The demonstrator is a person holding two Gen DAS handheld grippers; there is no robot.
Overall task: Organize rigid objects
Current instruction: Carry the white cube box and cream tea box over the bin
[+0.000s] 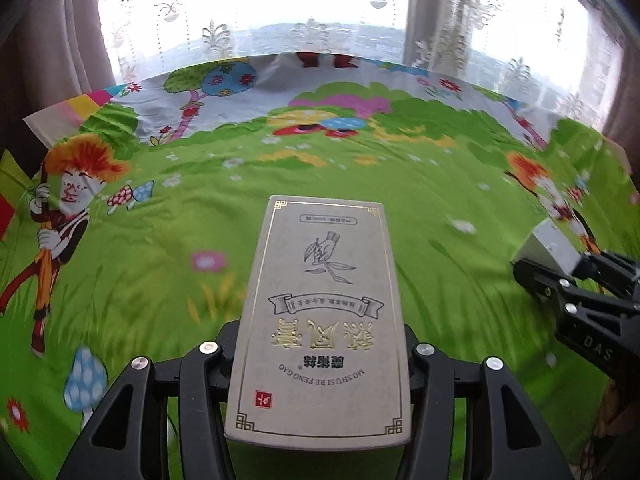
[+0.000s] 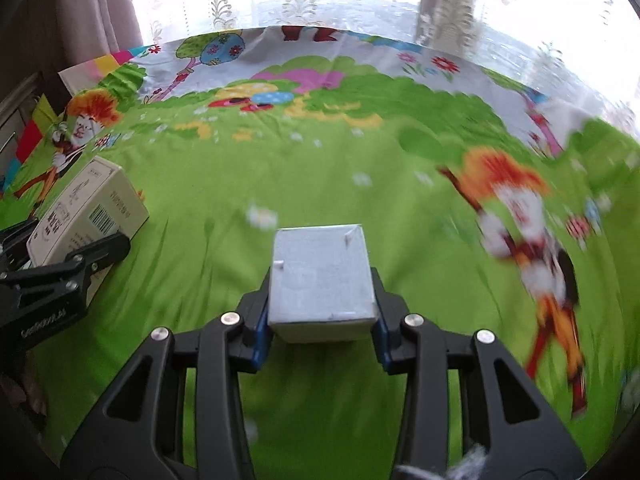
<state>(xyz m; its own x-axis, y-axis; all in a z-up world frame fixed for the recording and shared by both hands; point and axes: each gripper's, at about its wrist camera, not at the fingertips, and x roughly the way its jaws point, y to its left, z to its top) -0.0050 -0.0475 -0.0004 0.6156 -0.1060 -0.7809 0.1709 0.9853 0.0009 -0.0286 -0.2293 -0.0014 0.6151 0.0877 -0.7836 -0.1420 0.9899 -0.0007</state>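
My left gripper (image 1: 320, 354) is shut on a long beige box with gold print (image 1: 324, 264), which sticks out forward above the green cartoon sheet (image 1: 140, 272). A small silver-grey box (image 2: 322, 276) sits between the blue-padded fingers of my right gripper (image 2: 320, 320), which is shut on it. In the left wrist view the right gripper (image 1: 560, 272) shows at the right edge with the silver-grey box (image 1: 550, 246). In the right wrist view the left gripper (image 2: 68, 256) shows at the left edge with the beige box (image 2: 90, 208).
The sheet (image 2: 320, 168) covers a wide flat surface printed with mushrooms, trees and cartoon figures. Lace curtains (image 1: 312, 8) and a bright window run along the far edge. A dark drape (image 2: 80, 8) hangs at the far left.
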